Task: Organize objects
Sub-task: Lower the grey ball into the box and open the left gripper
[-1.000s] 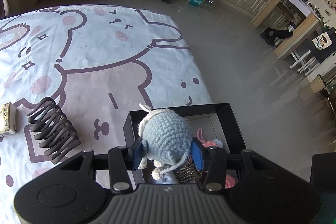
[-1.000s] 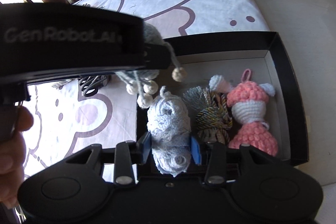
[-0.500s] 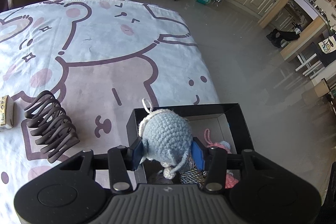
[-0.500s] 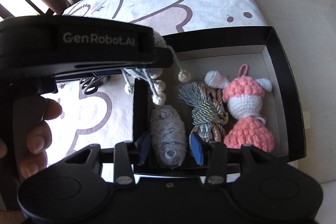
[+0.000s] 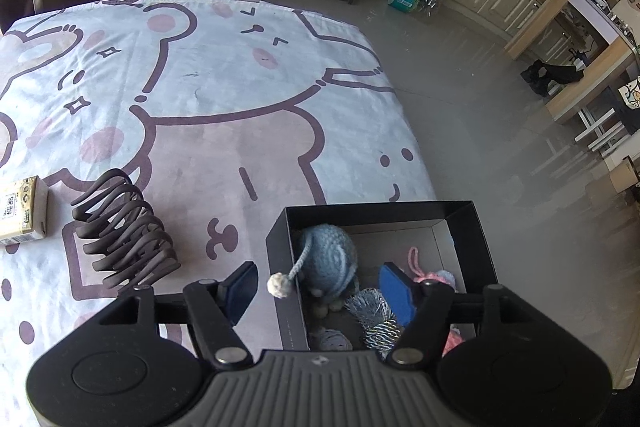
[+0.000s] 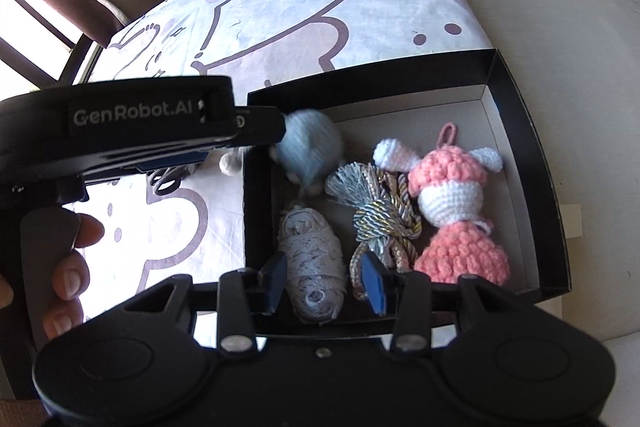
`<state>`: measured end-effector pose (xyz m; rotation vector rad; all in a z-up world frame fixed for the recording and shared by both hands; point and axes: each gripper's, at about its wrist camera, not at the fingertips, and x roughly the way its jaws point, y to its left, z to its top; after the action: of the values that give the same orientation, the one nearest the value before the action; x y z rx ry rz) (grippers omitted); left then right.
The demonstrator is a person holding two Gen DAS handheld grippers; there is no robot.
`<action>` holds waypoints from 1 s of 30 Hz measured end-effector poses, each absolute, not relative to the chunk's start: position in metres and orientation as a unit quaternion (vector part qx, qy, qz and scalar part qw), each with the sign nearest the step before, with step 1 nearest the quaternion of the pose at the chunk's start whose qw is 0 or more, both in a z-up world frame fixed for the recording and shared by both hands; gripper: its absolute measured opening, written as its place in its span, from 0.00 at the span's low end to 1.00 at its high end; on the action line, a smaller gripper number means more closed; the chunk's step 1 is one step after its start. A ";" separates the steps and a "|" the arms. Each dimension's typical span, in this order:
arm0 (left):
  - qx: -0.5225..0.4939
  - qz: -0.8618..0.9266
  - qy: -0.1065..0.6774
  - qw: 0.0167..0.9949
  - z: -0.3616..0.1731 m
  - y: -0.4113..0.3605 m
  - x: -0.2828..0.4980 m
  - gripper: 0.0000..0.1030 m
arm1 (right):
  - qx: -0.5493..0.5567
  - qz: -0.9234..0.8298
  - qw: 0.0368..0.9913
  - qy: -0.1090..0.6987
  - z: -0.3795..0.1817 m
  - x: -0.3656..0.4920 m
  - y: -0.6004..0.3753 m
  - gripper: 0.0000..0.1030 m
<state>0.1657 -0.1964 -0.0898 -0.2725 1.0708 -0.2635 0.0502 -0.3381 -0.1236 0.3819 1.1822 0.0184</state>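
The blue crocheted toy (image 5: 326, 255) lies inside the black box (image 5: 280, 267), in its far left corner, against the left wall. One cord with a cream pompom (image 5: 279, 285) hangs out over that wall. The toy is free of both pads.

The left gripper (image 5: 320, 287) is above the box's left wall. Its jaws are opening, and its blue pads (image 5: 394, 293) stand clear on either side of the toy, with no contact.

In the right wrist view, the box holds three more items in a row: a grey yarn ball (image 6: 312, 263) at the near left, a knotted rope tassel (image 6: 380, 219) in the middle, and a pink and white crocheted doll (image 6: 456, 211) on the right. The right gripper (image 6: 326, 283) has its pads on both sides of the yarn ball, clamped on it. A hand (image 6: 64, 267) grips the left gripper's handle at the left edge of this view.

The box rests at the edge of a cartoon-print cloth (image 5: 200, 99). A dark wire rack (image 5: 124, 231) and a small carton (image 5: 20, 211) stand on the cloth, well apart from the box
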 end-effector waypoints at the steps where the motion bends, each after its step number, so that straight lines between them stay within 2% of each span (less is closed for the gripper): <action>1: -0.129 -0.125 0.508 0.842 -0.090 -0.196 0.166 0.65 | 0.179 0.007 0.813 0.554 -0.124 0.050 -0.338 0.42; 11: -0.131 -0.123 0.510 0.841 -0.087 -0.191 0.164 0.64 | 0.186 -0.006 0.815 0.549 -0.120 0.048 -0.343 0.41; 13: -0.134 -0.124 0.508 0.842 -0.085 -0.189 0.164 0.59 | 0.191 -0.016 0.818 0.543 -0.117 0.047 -0.346 0.39; 18: -0.139 -0.123 0.506 0.842 -0.079 -0.185 0.162 0.57 | 0.211 -0.043 0.823 0.525 -0.110 0.042 -0.357 0.36; 30: -0.047 -0.127 0.502 0.854 -0.064 -0.194 0.141 0.56 | 0.189 -0.084 0.843 0.497 -0.088 0.030 -0.362 0.36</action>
<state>0.1407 -0.1945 -0.0635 -0.0984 1.0548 -0.2671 0.0296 -0.3616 -0.0880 0.3996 1.0495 -0.1767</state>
